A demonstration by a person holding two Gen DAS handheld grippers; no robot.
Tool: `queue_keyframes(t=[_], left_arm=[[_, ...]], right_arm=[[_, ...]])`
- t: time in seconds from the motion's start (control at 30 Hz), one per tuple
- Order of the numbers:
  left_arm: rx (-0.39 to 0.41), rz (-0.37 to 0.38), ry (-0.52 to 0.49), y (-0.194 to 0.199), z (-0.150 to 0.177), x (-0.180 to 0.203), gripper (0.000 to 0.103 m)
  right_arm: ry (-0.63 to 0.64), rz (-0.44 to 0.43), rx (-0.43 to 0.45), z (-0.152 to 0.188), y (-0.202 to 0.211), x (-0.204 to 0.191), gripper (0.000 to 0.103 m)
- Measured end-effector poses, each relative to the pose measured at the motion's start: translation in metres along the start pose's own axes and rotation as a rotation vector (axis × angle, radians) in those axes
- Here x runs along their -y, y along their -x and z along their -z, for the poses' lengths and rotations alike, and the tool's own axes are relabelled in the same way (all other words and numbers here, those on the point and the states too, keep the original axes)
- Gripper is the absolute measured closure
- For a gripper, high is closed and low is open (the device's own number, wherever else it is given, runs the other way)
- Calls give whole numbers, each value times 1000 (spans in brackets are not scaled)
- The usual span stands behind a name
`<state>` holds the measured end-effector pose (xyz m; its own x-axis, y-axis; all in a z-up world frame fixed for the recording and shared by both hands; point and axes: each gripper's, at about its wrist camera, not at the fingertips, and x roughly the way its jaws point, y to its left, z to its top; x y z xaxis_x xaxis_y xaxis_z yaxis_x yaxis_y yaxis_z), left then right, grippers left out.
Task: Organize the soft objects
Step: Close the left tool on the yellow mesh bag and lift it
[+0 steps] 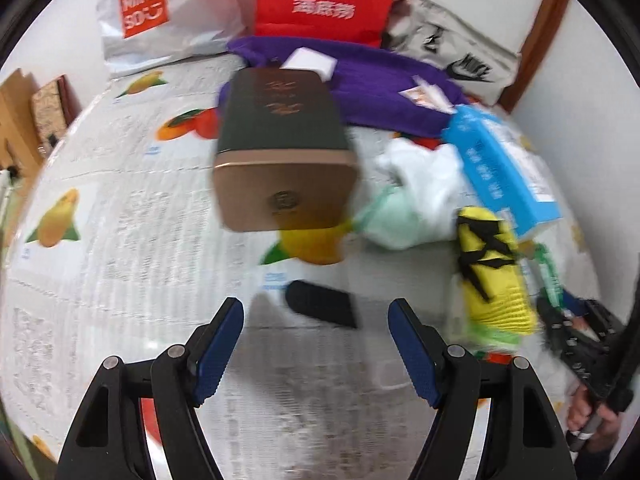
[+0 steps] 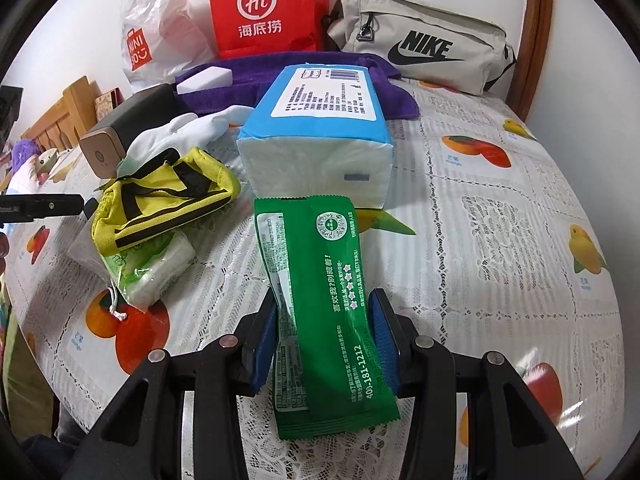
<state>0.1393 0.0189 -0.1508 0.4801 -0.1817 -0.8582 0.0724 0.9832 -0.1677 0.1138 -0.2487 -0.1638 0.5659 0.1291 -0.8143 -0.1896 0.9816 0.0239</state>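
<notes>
So the right gripper (image 2: pixel 326 334) has its jaws pinched on a green wet-wipes pack (image 2: pixel 320 300), which sticks up from the bottom middle of the right wrist view toward the blue tissue pack (image 2: pixel 320 128) sitting on the surface (image 2: pixel 500 240), a lace cloth with fruit prints. Left of that there's a yellow pouch with black straps (image 2: pixel 160 200) lying partly over a small clear-wrapped tissue packet (image 2: pixel 154 276), with something white and crumpled (image 2: pixel 180 136) just behind. A dark box with a bronze end (image 2: pixel 120 132) is at the left, and a purple towel (image 2: pixel 248 76) runs across the back, in front of a red paper bag (image 2: pixel 264 8), a white Miniso bag (image 2: pixel 156 28) and a grey Nike pouch (image 2: pixel 420 44). The left gripper (image 1: pixel 316 344) has its jaws spread wide with nothing between them, over bare cloth at the bottom of its view, which is pretty blurry. A small flat black thing (image 1: pixel 320 308) lies just ahead of them; can't tell what it is.
</notes>
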Motion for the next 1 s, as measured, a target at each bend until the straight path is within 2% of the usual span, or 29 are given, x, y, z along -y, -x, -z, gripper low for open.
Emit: queue_keyframes(t=[0.27,0.33,0.5,0.53,0.57,0.6,0.63,0.8,1.0], left_arm=[[18,159,-89,5,-17,59,30],[-1,177,-105,-1,-19,72,30],[-68,163,-108,-24,-16,87,30],[-73,169,-103,-27,-15,87,31],[-67,178,-102,-29,-13,87,37],[-59,192,-104,-29,-11,86,54],[-62,209,-103,-30,-10,85,58],[-33,216,-100,-20,-9,80,65],[13,224,-67,3,-6,60,65]], right_arm=[[5,3,-6,-1,0,-1,58],[7,3,-5,-1,0,-1,58],[10,-1,-2,0,1,0,58],[12,0,-1,0,1,-1,58],[13,1,0,1,1,-1,58],[14,1,1,1,1,-1,58],[15,0,1,1,1,-1,58],[13,-2,4,1,1,0,58],[23,5,-2,2,3,-3,61]])
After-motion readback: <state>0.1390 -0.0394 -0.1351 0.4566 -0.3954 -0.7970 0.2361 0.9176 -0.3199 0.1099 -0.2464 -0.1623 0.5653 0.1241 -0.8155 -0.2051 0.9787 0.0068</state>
